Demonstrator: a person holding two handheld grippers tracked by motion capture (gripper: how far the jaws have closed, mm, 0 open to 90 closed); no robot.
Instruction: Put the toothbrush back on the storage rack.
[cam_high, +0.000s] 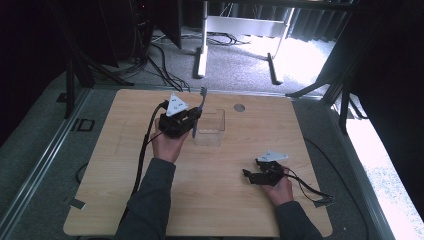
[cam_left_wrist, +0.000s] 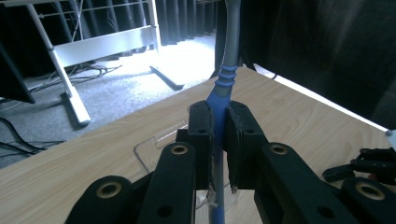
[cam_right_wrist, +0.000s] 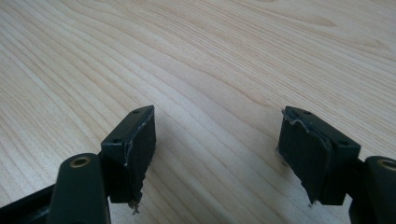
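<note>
Two views: toothbrush (cam_left_wrist: 223, 88) clamped in left gripper (cam_left_wrist: 218, 140); right gripper (cam_right_wrist: 217, 154) jaws apart.

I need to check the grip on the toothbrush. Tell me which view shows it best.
The left gripper view: the toothbrush stands close up, its blue handle clamped between the left tongs, grey neck rising out of frame. The high view shows it whole but small, upright beside the clear container. The right gripper view faces bare table.
</note>
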